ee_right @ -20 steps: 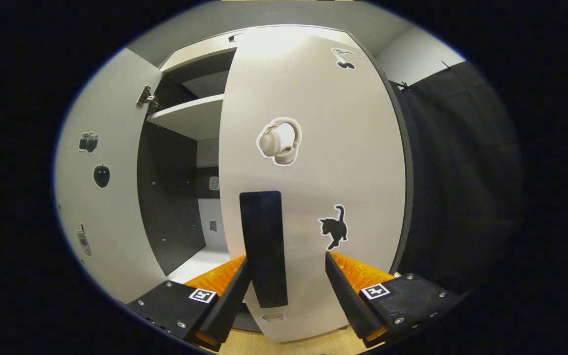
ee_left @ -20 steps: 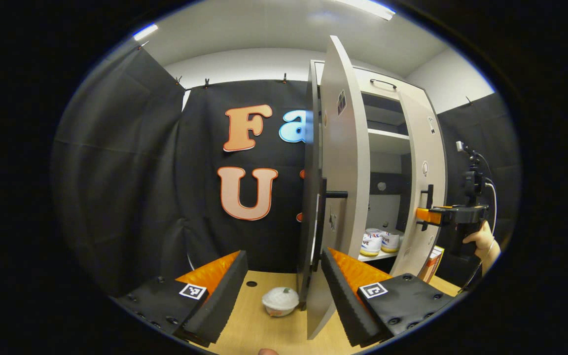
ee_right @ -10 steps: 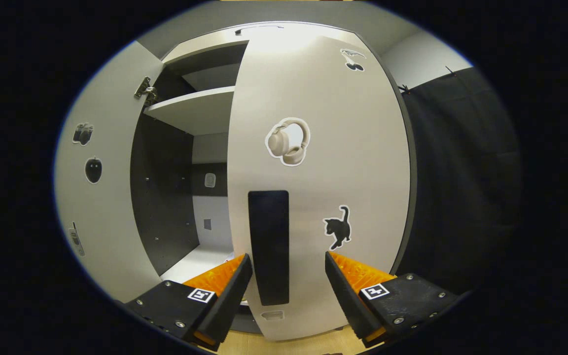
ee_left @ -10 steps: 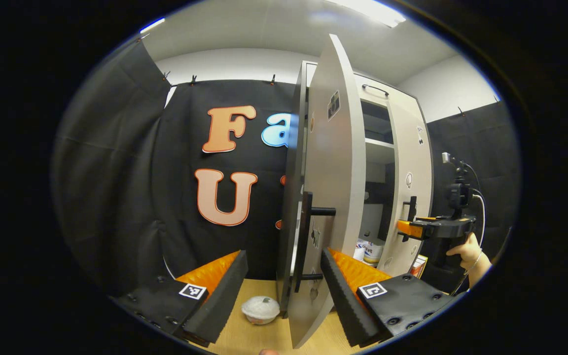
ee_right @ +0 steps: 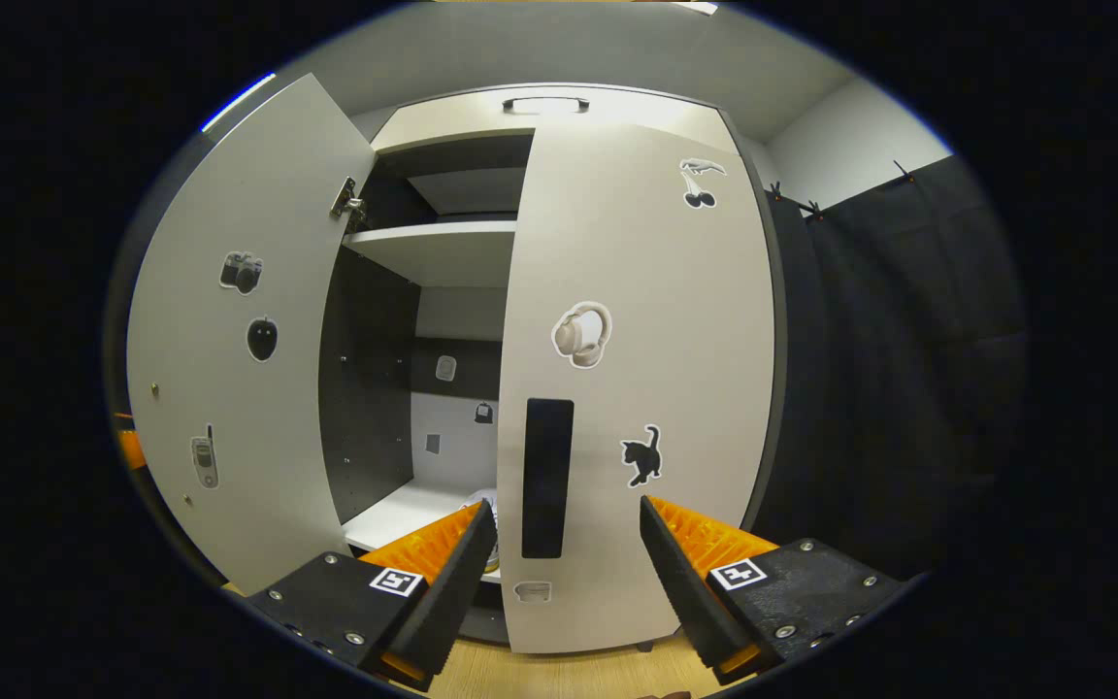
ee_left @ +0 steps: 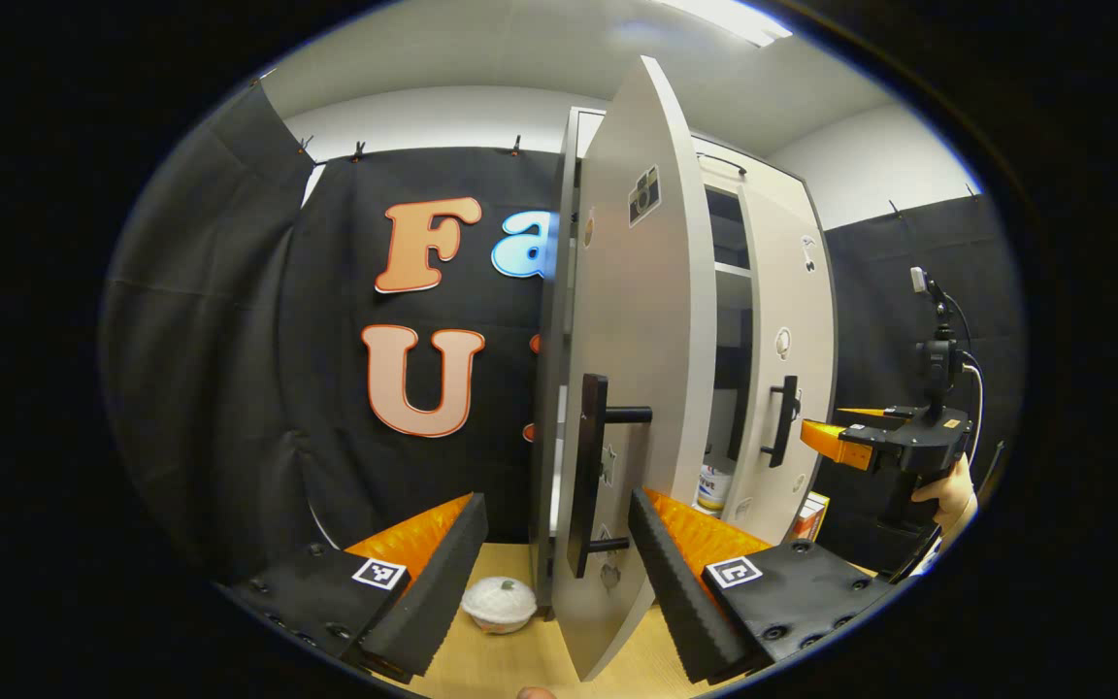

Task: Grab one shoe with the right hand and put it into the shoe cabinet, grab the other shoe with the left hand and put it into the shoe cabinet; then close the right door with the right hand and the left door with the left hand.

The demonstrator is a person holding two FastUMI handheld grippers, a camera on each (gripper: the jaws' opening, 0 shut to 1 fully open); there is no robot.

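The left door of the pale shoe cabinet stands partly open, edge-on in the left gripper view. Its dark handle sits between the spread fingers of my left gripper, which is open; the fingers do not press on it. A white shoe shows on the bottom shelf through the gap. The right door is pushed almost flush with the cabinet. Its handle lies just beyond my right gripper, which is open, a little back from the door. That gripper and a hand appear farther off.
A white lidded bowl rests on the wooden surface beside the cabinet's left foot. An upper shelf spans the cabinet. Black cloth walls close in the left and right sides.
The right door swung almost shut and my right gripper drew back from it. The left door swung toward closing, and its handle now lies between my left fingers.
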